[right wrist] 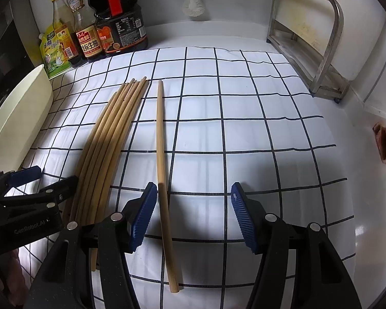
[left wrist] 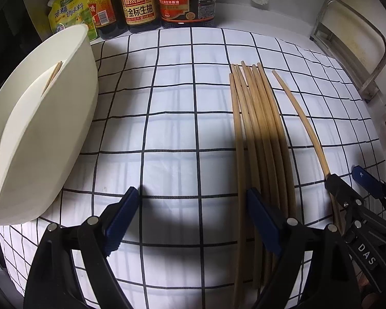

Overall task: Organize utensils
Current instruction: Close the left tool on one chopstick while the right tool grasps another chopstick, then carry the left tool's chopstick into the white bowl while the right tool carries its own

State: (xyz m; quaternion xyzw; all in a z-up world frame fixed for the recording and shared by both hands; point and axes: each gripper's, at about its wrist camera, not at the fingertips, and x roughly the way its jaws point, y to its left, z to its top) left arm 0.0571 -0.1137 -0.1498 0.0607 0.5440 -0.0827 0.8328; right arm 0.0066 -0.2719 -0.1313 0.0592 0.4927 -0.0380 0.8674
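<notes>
So here's my view: both hand-held grippers are angled down over the white cloth with the black grid [right wrist: 257, 118] that covers the worktop. My left hand-held gripper [left wrist: 193, 221] has its blue-padded jaws spread wide with nothing in them, just bare cloth underneath. Its right pad sits over the near end of the bundle of light brown wooden chopsticks [left wrist: 260, 139], which lie side by side on the cloth.

My right hand-held gripper [right wrist: 193, 219] is partly spread, and the single wooden chopstick [right wrist: 162, 154] lies on the cloth between its pads, just beside the left one. Neither pad is squeezing it. That stick lies apart from the bundle, a bit to its right.

Over at the left edge is the cream plastic tub [left wrist: 41, 128], with the tips of a chopstick or two [left wrist: 52, 77] poking up inside it. Dark sauce bottles [left wrist: 164, 2] line the back wall, and a steel rack [right wrist: 306, 41] stands at the far right.
</notes>
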